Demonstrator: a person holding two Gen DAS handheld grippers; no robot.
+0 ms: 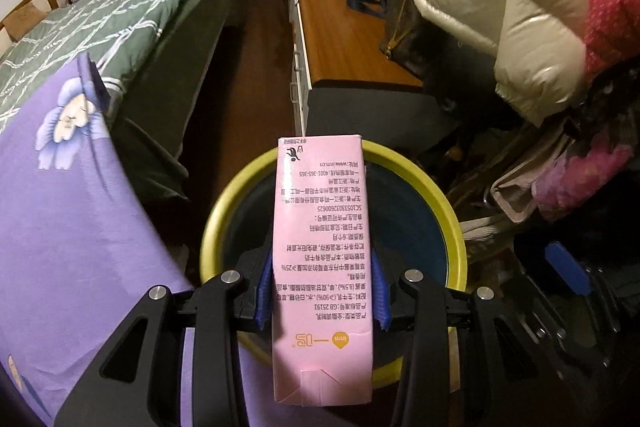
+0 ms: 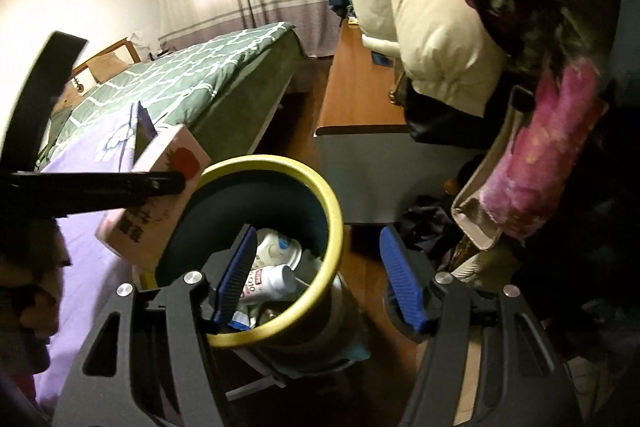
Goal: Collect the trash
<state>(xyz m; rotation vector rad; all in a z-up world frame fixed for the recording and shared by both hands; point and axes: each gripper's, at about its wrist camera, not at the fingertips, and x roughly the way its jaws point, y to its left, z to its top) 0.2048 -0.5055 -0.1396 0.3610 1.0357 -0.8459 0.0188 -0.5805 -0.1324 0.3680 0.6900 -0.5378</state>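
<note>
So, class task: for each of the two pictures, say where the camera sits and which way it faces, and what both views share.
Left wrist: on the left gripper, looking forward and down along its fingers, which clamp the pink carton above the yellow-rimmed bin.
Right wrist: on the right gripper, looking down into the bin, jaws open and empty.
Shared: bin, carton, green bed, wooden desk.
</note>
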